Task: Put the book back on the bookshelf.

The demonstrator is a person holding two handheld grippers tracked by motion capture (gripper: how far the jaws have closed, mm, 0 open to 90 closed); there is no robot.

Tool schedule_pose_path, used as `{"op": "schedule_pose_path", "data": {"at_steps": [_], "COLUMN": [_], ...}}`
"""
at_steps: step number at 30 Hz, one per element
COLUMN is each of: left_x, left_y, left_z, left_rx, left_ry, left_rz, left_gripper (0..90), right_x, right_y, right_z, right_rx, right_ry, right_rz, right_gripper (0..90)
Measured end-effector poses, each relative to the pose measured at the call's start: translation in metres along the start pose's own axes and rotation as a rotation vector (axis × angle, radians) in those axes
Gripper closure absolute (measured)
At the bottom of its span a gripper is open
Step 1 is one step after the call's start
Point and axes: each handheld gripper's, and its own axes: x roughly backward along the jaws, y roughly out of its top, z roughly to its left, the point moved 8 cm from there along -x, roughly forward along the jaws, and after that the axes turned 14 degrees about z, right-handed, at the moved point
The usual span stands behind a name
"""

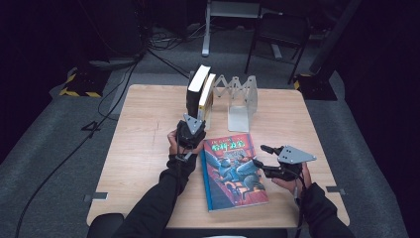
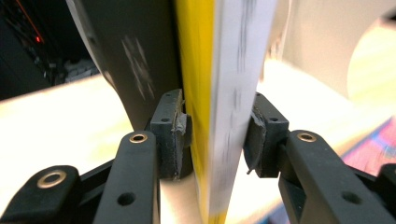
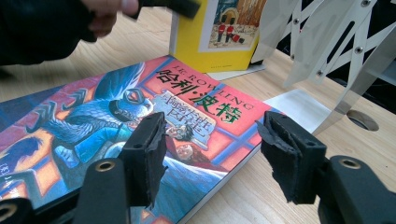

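A yellow-covered book (image 1: 206, 94) stands upright at the left end of a white fold-out book rack (image 1: 240, 96), leaning against a black book (image 1: 196, 87). My left gripper (image 1: 194, 119) reaches the yellow book's near edge. In the left gripper view its pads (image 2: 180, 135) press both sides of the yellow book (image 2: 224, 70), with the black book (image 2: 135, 56) just to the left. A colourful picture-cover book (image 1: 233, 171) lies flat on the table. My right gripper (image 1: 258, 154) hovers open over that book's right edge (image 3: 140, 93), with nothing between its fingers (image 3: 289, 154).
The wooden table (image 1: 143, 124) has bare room left of the books and right of the rack. The rack's metal lattice (image 3: 327, 42) and white base plate stand just beyond the flat book. Chairs, cables and a dark floor lie past the table's far edge.
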Motion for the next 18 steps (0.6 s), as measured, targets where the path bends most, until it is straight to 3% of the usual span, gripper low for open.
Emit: {"op": "schedule_pose_path", "data": {"at_steps": [2,7,11,12,15,18], "left_x": [-0.003,-0.004,-0.007,-0.007,-0.011,-0.015], "left_y": [-0.005,-0.005,-0.001,0.000,0.003,0.006], "left_z": [-0.002,0.002,0.005,0.005,0.000,-0.007], "left_rx": [-0.002,0.009,0.065,0.095,0.119,0.095], "left_ry": [0.004,0.059,0.076,0.089,0.135,0.160], "left_rz": [0.003,0.001,0.003,0.002,0.003,0.004], "left_gripper": [67.8,74.5,75.2,75.4,75.5,75.5], "right_x": [0.001,0.000,-0.001,-0.001,-0.002,-0.003], "right_y": [0.000,-0.001,-0.001,-0.001,-0.001,-0.002], "right_z": [0.001,0.001,0.002,0.002,0.002,0.002], "right_rx": [0.006,0.010,0.008,0.009,0.010,0.010], "right_ry": [-0.002,-0.001,0.003,0.002,0.003,0.005], "right_rz": [0.004,0.005,0.011,0.011,0.013,0.013], "right_gripper": [40.9,41.0,41.1,41.1,41.1,41.0]}}
